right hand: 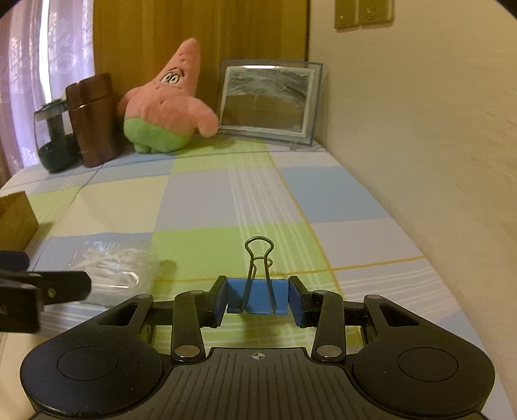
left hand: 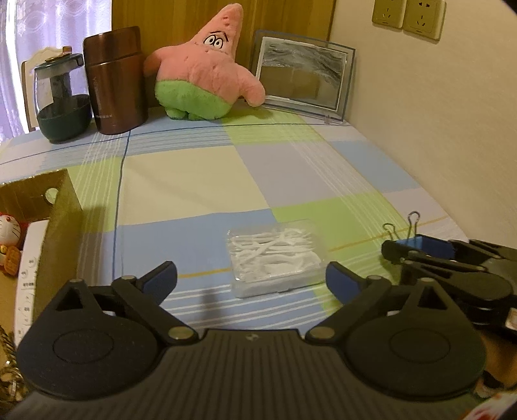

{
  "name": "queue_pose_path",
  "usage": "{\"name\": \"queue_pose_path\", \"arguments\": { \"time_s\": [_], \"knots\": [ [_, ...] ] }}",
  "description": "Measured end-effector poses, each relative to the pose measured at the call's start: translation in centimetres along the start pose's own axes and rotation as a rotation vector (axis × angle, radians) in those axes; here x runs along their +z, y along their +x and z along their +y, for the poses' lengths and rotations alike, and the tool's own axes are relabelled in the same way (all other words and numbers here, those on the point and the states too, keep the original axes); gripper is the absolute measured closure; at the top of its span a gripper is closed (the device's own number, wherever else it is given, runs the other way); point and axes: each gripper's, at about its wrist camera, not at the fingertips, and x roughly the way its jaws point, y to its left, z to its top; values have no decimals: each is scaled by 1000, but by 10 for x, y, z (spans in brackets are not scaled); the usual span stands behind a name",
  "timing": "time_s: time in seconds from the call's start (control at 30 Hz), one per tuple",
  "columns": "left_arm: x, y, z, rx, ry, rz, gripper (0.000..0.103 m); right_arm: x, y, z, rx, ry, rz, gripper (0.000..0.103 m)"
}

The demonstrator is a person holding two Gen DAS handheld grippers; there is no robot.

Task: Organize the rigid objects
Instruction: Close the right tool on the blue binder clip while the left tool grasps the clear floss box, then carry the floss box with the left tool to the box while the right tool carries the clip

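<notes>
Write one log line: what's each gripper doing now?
left gripper: open, over floss box | right gripper: around blue binder clip

A checked cloth (left hand: pixel 200 181) in blue, green and cream is covering the surface ahead of the claw. A cream wall (left hand: pixel 436 129) is running along its right, carrying two sockets (left hand: pixel 407 16). Far ahead, wood panelling (left hand: pixel 168 19) is standing; a lilac curtain (left hand: pixel 48 29) is glowing with daylight at far left.

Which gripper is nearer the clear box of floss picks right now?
Left. The left gripper hangs open just short of the clear box of floss picks; the right gripper is off to the box's right, around the blue binder clip.
</notes>
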Motion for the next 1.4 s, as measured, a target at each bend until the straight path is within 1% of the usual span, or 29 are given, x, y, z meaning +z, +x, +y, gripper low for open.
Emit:
{"name": "queue_pose_path", "arguments": {
  "time_s": [0.1, 0.3, 0.4, 0.57, 0.63, 0.73, 0.8, 0.97, 1.17, 1.4],
  "knots": [
    [1, 6, -9, -4, -5, -7, 1, 0, 1, -3, -11, 1, 5, 67],
    [2, 26, -27, 25, -4, -13, 1, -1, 2, -13, -30, 27, 13, 67],
    [1, 36, -31, 41, -9, -4, 1, -2, 3, -17, -35, 37, 21, 67],
    [3, 48, -34, 78, -32, -16, 2, -4, 5, -20, -38, 40, 29, 67],
    [4, 52, -36, 82, -22, -16, 9, -4, 6, -21, -40, 42, 34, 67],
    [5, 57, -37, 92, -4, -1, 17, -5, 7, -21, -42, 43, 36, 67],
    [4, 58, -37, 96, 0, 10, 19, -4, 8, -21, -43, 42, 35, 67],
    [-2, 49, -38, 79, 21, 21, 20, -4, 6, -20, -36, 43, 27, 67],
    [-15, 19, -36, 73, 45, 15, 20, -1, -2, -20, -10, 52, 18, 67],
    [-20, -23, -30, 68, 47, -7, 20, 7, -35, -14, 26, 64, 2, 67]
  ]
}}
